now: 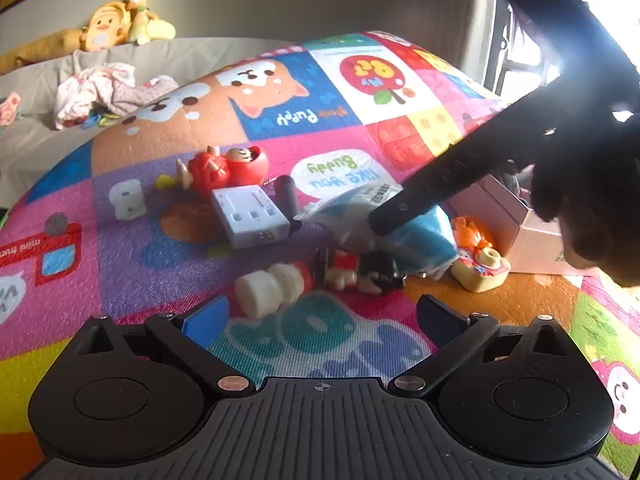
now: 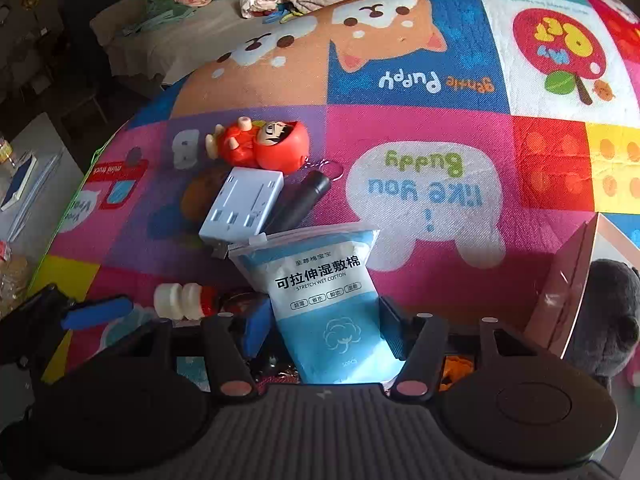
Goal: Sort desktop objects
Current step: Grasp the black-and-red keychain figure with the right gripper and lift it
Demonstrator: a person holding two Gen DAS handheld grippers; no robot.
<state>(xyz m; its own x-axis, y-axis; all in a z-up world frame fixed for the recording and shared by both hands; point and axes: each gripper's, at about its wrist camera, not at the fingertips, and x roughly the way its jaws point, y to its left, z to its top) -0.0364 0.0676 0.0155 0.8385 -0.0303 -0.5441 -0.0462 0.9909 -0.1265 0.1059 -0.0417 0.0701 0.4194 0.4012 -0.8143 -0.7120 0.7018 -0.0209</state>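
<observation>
My right gripper (image 2: 325,330) is shut on a blue bag of cotton pads (image 2: 326,300), its blue pads pressing both sides. In the left wrist view one of its black fingers (image 1: 404,206) lies across the bag (image 1: 420,240). My left gripper (image 1: 324,316) stands open and empty, low over the mat. Just ahead of it lie a small white bottle (image 1: 272,288) and a black-and-red toy figure (image 1: 360,272). Farther off are a white power strip (image 1: 250,216), a black cylinder (image 1: 290,200) and a red figurine (image 1: 228,168). An orange-haired toy (image 1: 480,260) lies beside a pink box (image 1: 532,236).
Everything rests on a colourful cartoon play mat (image 2: 420,140). The pink box (image 2: 576,280) at the right holds a grey plush (image 2: 612,320). Crumpled clothes (image 1: 96,92) lie on grey bedding behind, with yellow plush toys (image 1: 120,24) against the wall. A dark sleeve (image 1: 580,140) reaches in from the right.
</observation>
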